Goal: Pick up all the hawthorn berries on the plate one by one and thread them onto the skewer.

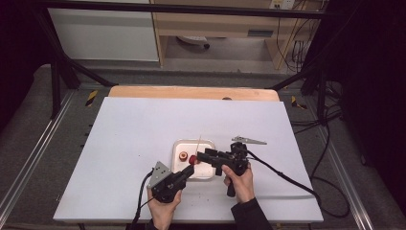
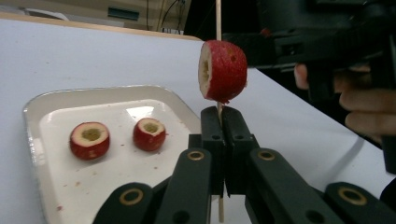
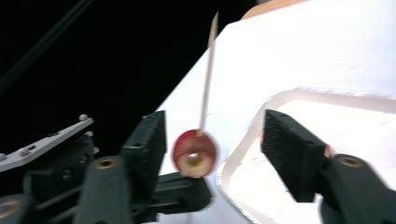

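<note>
3 red fruit pcs w/ hollowed cores: 2 lie side by side in the white tray [image 2: 32, 116], the left piece [image 2: 89, 140] and right piece [image 2: 149, 134], cut side up; the 3rd, the skewered piece [image 2: 222, 70], sits on 1 thin wooden skewer [image 2: 218, 18], held upright above the tray's near corner. 1 tray on the white surface [image 1: 134, 124]; 1 grey metal tool [image 1: 249, 140] lies on the surface beyond the right hand.

Left gripper [image 2: 219, 122]: jaws fully closed, clamping the skewer just below the fruit; hand low at the near edge, gripper angled up toward the tray. Right gripper [image 3: 212, 140]: jaws part open, one either side of the skewered piece, pads not touching it; held roughly level, pointing left across the tray. Hands close together, near edge of surface.
</note>
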